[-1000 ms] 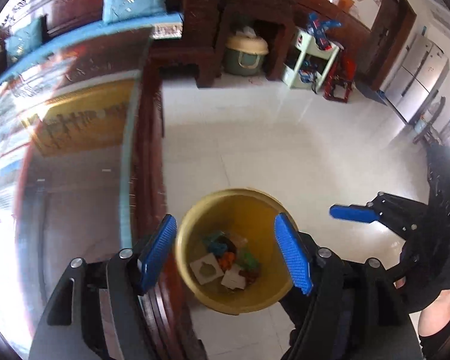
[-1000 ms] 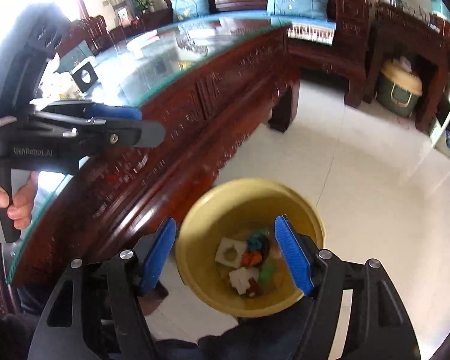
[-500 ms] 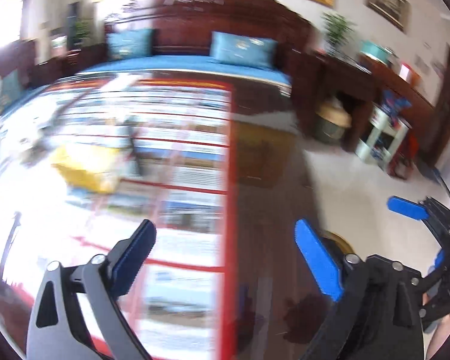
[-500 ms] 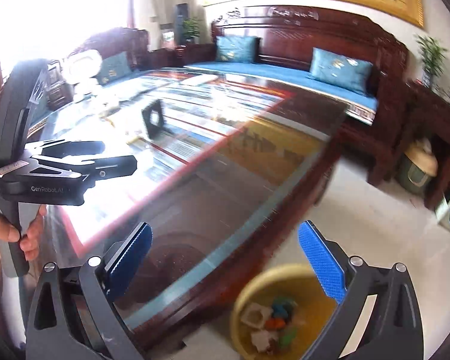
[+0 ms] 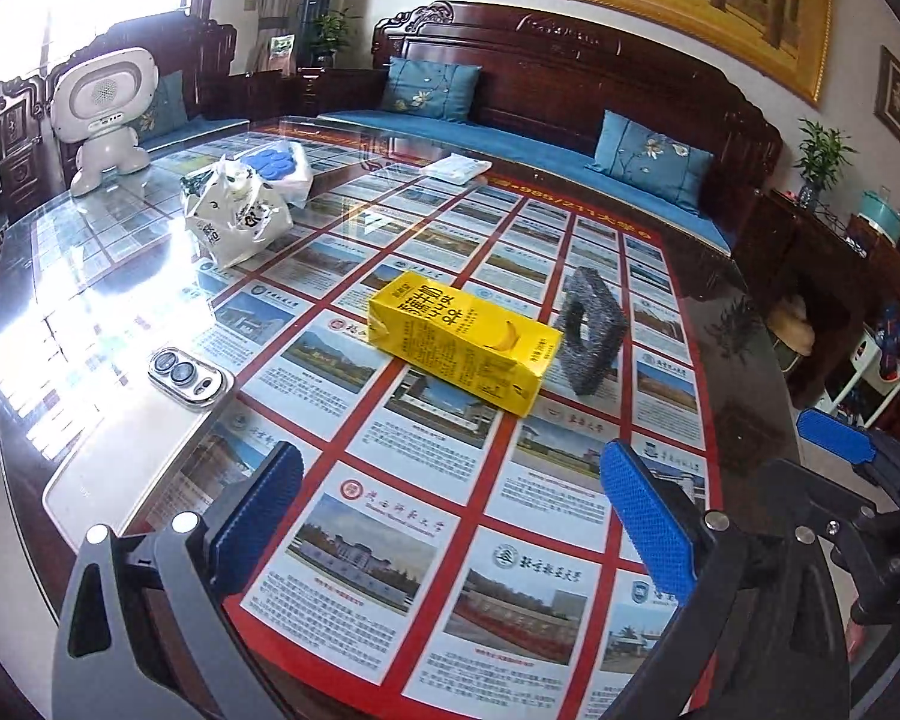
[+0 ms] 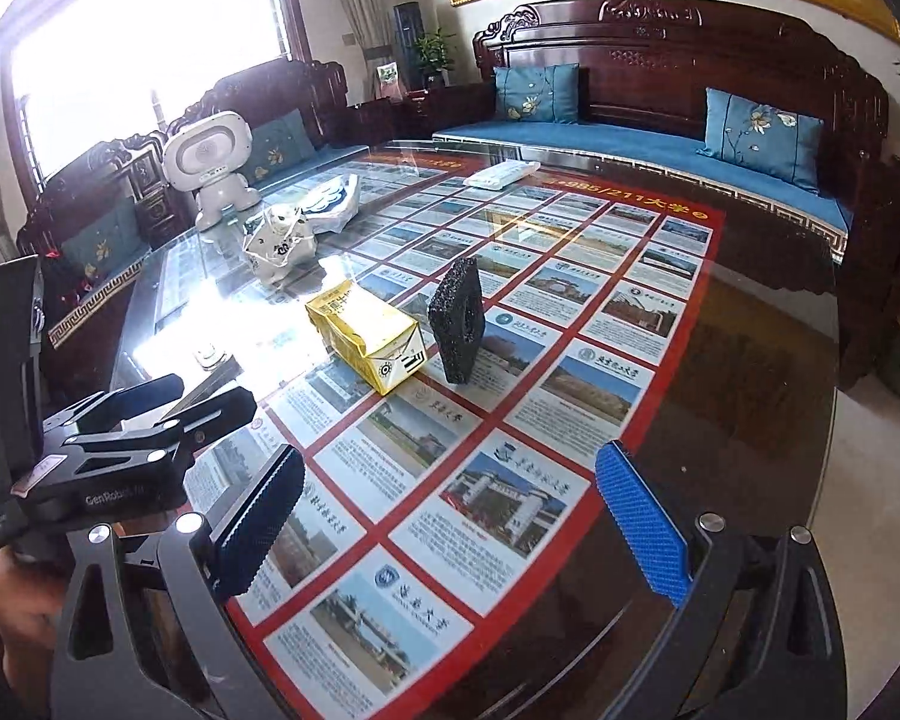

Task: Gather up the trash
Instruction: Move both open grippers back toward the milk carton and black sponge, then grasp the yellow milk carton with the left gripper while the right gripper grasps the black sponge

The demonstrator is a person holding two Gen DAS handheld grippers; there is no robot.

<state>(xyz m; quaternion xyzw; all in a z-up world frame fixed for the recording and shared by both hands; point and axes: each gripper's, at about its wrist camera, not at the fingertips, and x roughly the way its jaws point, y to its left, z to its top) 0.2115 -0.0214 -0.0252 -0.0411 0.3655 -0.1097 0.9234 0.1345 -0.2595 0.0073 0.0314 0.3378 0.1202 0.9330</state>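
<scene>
Glass table (image 5: 720, 312): yellow carton (image 5: 462, 342) lay on its side mid-table, black foam block (image 5: 591, 330) upright just beside it. Left gripper (image 5: 450, 516) and right gripper (image 6: 450, 516) hovered wide, empty.

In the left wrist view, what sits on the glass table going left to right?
white toy robot → silver key fob → white plastic bag → yellow carton → dark foam block
</scene>
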